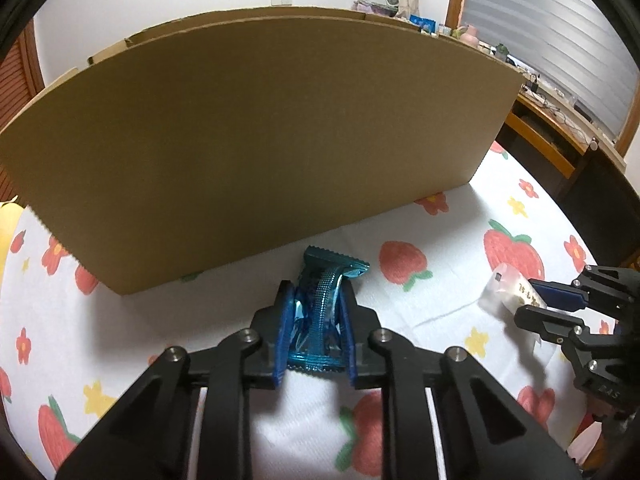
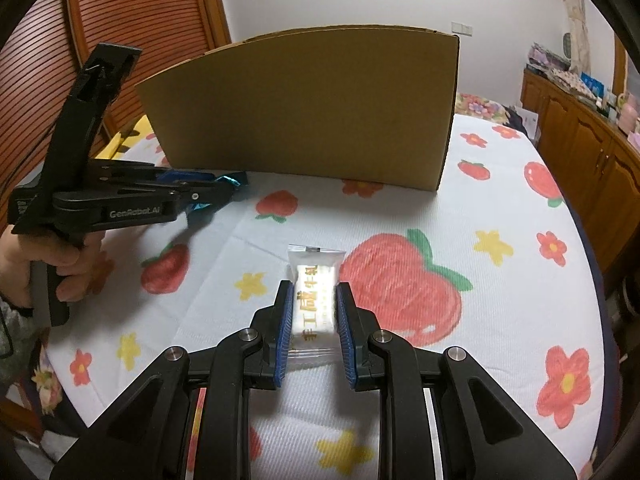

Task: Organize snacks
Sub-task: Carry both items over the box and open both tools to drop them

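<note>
The tall cardboard box (image 2: 304,108) walls off the far side of the strawberry-print tablecloth (image 2: 500,208). Open cloth stretches to its right. A wooden cabinet (image 2: 580,148) lines the room's right edge.

1. We see the cardboard box (image 1: 256,152) standing on the tablecloth (image 1: 440,240), behind both snacks.
2. The foil snack packet (image 1: 320,312) sits between the left gripper (image 1: 316,300) fingers, just before the box wall.
3. The wrapped snack bar (image 2: 314,300) lies to its right, between the right gripper (image 2: 312,304) fingers, well before the box.
4. A cabinet (image 2: 580,132) stands right of the table.
</note>
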A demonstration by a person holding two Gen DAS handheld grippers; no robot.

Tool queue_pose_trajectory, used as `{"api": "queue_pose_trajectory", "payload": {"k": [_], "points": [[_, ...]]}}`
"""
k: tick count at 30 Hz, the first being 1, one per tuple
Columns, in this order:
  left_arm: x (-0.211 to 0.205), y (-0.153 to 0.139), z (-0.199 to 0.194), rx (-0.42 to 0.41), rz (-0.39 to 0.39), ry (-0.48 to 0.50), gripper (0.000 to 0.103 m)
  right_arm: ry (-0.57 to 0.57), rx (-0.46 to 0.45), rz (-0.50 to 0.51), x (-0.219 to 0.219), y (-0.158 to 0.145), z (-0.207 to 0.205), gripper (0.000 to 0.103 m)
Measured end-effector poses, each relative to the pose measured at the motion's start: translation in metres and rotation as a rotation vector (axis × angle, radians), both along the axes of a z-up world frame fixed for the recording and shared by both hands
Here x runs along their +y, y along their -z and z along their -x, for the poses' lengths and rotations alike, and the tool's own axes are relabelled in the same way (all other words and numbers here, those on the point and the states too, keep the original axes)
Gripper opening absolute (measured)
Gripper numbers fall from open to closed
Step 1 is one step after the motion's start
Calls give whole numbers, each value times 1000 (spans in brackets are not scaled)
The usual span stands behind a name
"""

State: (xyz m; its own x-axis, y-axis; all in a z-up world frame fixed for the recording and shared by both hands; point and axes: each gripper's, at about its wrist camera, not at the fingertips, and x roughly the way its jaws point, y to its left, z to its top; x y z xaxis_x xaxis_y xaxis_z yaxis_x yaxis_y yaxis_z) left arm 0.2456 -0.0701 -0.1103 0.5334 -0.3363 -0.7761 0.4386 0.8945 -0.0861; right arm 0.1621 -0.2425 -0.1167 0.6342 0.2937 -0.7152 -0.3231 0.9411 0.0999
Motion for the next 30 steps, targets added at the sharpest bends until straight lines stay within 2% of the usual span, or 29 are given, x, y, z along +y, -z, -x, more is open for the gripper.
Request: {"api": "queue_pose_trajectory", "payload": {"k": [6,14,30], "points": [[6,-8,16,-30,34,0,18,2,-8,2,1,0,1,20],[21,-36,40,-107,95,-15,19,15,-26,8,1,0,3,20],[50,-87,54,-229,132,-41,19,61,-95,-8,-6,-15,14,20]]}}
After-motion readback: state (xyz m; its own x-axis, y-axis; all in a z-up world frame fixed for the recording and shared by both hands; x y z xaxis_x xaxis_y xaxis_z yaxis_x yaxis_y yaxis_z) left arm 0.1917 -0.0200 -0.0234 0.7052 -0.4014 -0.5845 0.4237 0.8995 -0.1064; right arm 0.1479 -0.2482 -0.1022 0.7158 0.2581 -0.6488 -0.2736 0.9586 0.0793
